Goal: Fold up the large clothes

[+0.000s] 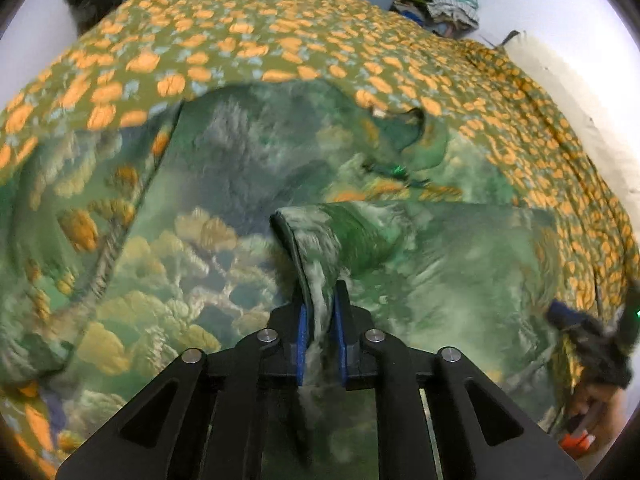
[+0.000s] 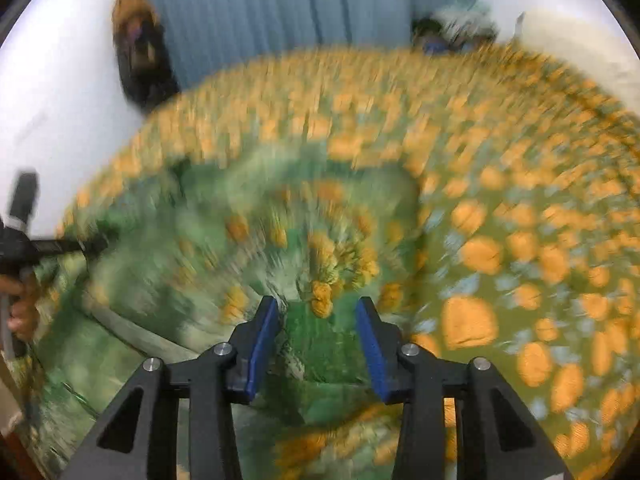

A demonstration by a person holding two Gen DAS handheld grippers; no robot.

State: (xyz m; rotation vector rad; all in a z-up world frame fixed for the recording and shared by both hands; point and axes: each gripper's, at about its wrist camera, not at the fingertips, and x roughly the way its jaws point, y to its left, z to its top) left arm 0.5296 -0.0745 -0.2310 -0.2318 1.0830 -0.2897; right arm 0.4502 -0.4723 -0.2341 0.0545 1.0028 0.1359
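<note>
A large green garment (image 1: 248, 168) printed with pale and orange flowers lies spread on the bed. My left gripper (image 1: 320, 312) is shut on a hemmed edge of the garment (image 1: 304, 240) and holds that fold up off the bed. My right gripper (image 2: 318, 320) is open and empty, low over the garment (image 2: 312, 240); that view is blurred by motion. The right gripper also shows in the left wrist view (image 1: 588, 332) at the garment's right edge. The left gripper shows at the left edge of the right wrist view (image 2: 24, 236).
An olive bedsheet (image 1: 240, 32) with orange flowers covers the bed (image 2: 520, 240). A pile of clothes (image 1: 440, 4) sits at the far right corner. A blue curtain (image 2: 300, 8) hangs behind. A dark bag (image 2: 140, 52) stands far left. A white wall (image 1: 580, 92) runs along the right.
</note>
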